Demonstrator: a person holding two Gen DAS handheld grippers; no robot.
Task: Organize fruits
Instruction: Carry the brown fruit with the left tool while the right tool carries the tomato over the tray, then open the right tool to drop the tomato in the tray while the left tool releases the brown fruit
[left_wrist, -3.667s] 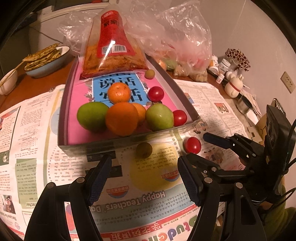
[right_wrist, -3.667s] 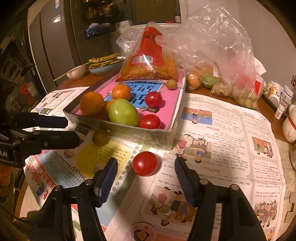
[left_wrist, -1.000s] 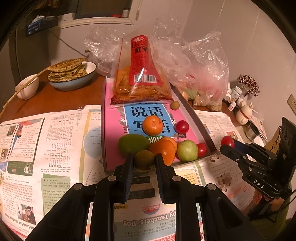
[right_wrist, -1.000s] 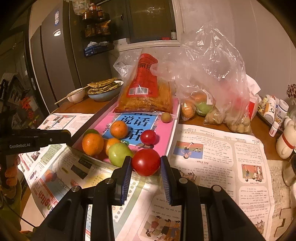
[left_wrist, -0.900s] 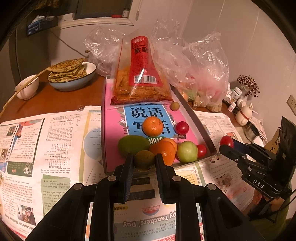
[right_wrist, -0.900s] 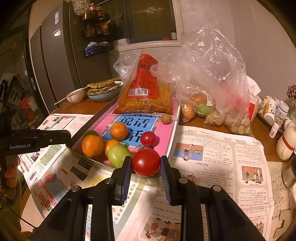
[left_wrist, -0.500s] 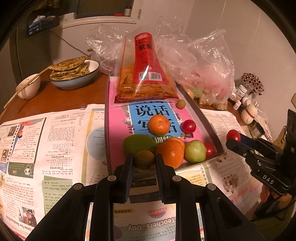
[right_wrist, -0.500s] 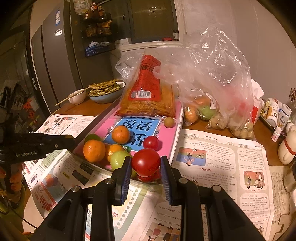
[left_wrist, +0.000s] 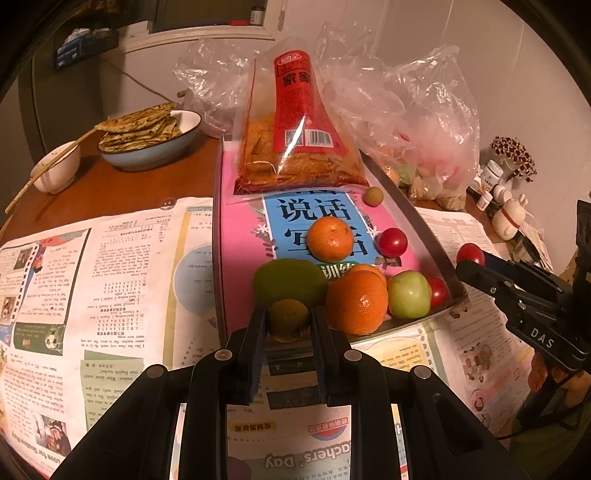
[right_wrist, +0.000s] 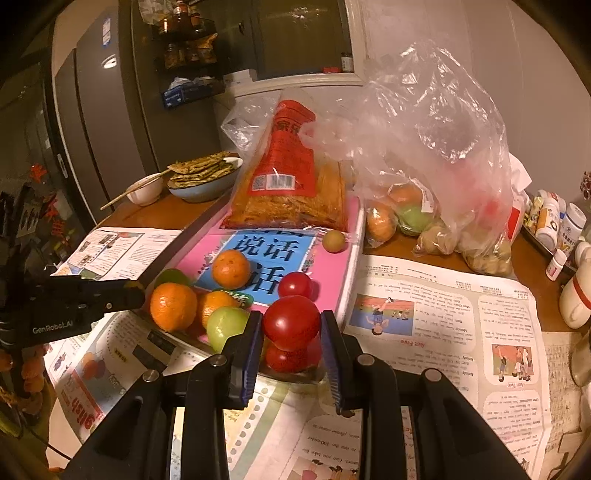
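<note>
Two grippers are loaded, each clamped on one fruit. The left gripper (left_wrist: 288, 323) has its pads pressed on a small dull-green fruit (left_wrist: 288, 320), held at the near edge of the tray (left_wrist: 421, 225). The right gripper (right_wrist: 291, 338) is clamped on a red tomato (right_wrist: 291, 322), held above the tray's near right corner, over another tomato (right_wrist: 286, 358) lying there.

Step in hand, as judged: carrying loose fruit to the tray. The next move calls for bringing each fruit over bare pink lining, lowering it, and parting the jaws gently; round fruit may roll, and the near end is crowded.

In the tray lie an orange (left_wrist: 356, 297) touching a green apple (left_wrist: 408, 294), a larger green fruit (left_wrist: 290, 280), a mandarin (left_wrist: 330, 238) and a cherry tomato (left_wrist: 392, 242) farther back. A red-labelled snack bag (left_wrist: 299, 147) leans at the far end.

Newspaper (left_wrist: 110, 258) covers the wooden table (left_wrist: 110, 184). A bowl of flatbreads (left_wrist: 147, 136) stands far left, and a clear plastic bag (right_wrist: 436, 166) of produce far right. A grey refrigerator (right_wrist: 96, 122) stands behind.
</note>
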